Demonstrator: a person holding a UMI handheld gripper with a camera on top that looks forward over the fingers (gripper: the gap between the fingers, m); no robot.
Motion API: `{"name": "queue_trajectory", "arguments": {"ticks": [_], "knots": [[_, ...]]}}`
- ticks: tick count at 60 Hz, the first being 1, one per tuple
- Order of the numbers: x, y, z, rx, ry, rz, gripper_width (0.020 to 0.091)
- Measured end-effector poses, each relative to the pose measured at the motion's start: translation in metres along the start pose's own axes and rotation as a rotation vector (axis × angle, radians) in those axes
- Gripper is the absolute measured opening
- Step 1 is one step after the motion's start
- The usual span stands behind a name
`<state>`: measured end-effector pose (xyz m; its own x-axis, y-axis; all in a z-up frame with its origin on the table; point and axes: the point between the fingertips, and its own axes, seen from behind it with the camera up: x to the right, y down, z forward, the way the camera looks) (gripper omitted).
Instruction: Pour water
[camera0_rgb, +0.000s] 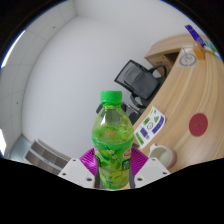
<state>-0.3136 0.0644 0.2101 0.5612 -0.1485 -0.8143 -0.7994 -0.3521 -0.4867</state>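
Item: green bottle (111, 140), cap on, upright, lifted clear of the wooden table (185, 105). Our gripper (112, 172) is clamped on its lower body, pads (90, 158) pressing both sides. We judge grasping done; tilting and pouring remain. No receiving cup identified.

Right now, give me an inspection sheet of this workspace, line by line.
Surface: curved wooden table, seen tilted, beyond the bottle.
Job's things: green bottle with a green cap, upright between the fingers, liquid inside; no cup for pouring can be made out with certainty.
Clutter: white packet with blue print, dark red disc, small items at the table's far end, too small to name.
Claw: claw shut on the bottle, purple pads pressing at both sides.
Cables: nothing seen.
Surroundings: black chair by the table, plain white wall, light floor.
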Motion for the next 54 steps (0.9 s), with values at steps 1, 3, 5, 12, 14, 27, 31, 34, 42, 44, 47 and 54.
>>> {"name": "queue_trajectory", "arguments": {"ticks": [1,3,5,12,14,27,31,34,42,44,47,54], "knots": [[0.002,-0.009,-0.006,0.021,0.009,-0.063,0.0399],[0.007,-0.025,-0.011,0.049,0.04,-0.18,0.0404],[0.015,-0.041,-0.017,0.077,0.075,-0.294,0.0419],[0.054,-0.087,-0.032,0.166,0.182,-0.607,0.0417],[0.067,-0.098,-0.034,0.183,0.204,-0.663,0.0417],[0.155,-0.125,-0.024,0.171,0.296,-0.823,0.0416],[0.181,-0.119,-0.015,0.138,0.308,-0.842,0.0416],[0.197,-0.118,-0.01,0.13,0.305,-0.859,0.0416],[0.226,-0.105,0.005,0.117,0.28,-0.881,0.0431],[0.234,-0.101,0.007,0.108,0.279,-0.884,0.043],[0.234,-0.1,0.008,0.141,0.255,-0.892,0.0438],[0.234,-0.099,0.004,0.171,0.219,-0.885,0.0469]]}}
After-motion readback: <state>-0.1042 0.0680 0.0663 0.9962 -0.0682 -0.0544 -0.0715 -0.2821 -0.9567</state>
